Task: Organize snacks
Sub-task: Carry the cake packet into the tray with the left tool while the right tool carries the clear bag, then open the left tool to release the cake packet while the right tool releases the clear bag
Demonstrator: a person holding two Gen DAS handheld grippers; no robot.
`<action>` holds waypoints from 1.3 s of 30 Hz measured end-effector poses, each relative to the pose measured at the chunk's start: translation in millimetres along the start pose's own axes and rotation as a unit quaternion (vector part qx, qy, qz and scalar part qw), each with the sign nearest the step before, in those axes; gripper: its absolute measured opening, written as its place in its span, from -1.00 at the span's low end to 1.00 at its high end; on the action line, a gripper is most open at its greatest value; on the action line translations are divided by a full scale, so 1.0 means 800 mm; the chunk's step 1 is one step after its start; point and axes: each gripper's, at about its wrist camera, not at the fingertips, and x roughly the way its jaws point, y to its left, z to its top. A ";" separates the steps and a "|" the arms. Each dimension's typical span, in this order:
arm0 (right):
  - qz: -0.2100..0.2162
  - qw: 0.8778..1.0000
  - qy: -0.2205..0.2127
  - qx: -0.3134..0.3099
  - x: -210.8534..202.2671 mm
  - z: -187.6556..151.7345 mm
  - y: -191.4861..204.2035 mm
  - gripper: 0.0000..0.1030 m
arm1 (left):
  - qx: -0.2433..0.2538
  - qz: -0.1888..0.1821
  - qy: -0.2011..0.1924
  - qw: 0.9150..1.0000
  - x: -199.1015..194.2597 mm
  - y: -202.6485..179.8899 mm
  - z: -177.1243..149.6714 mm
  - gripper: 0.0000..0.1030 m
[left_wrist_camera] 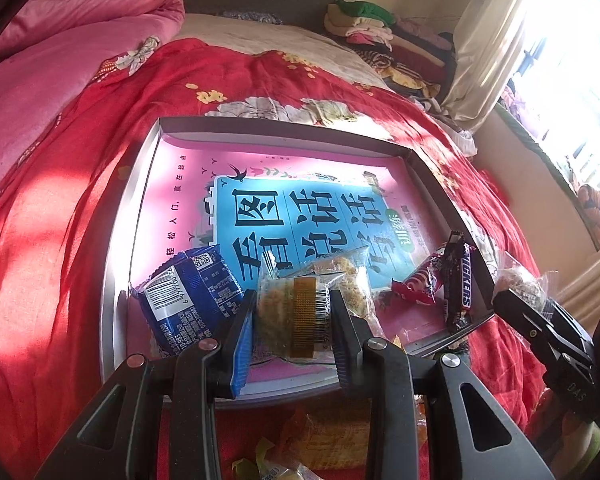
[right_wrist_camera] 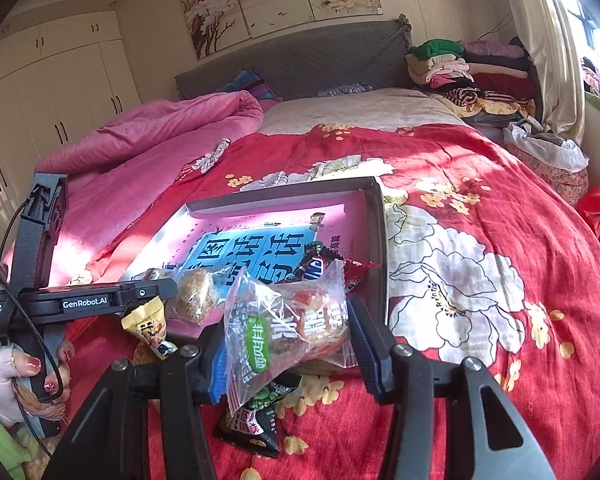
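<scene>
Left wrist view: the left gripper has its fingers clamped on a clear packet of crumbly cake, held over the near edge of a shallow grey tray. The tray lies on a red flowered quilt and is lined with a pink and blue book cover. A blue packet lies at the near left of the tray, a chocolate bar against its right wall; the far half is bare. Right wrist view: the right gripper grips a clear bag of round crackers just short of the tray's near right corner, over the quilt. Only this view shows a dark green packet lying on the quilt below, the hand on the left tool, cupboards and wall pictures.
</scene>
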 end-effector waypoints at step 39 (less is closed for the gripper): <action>-0.032 0.999 0.041 0.016 0.045 -0.002 -0.001 0.02 | 0.015 0.007 0.003 1.000 0.005 -0.007 -0.002 -0.32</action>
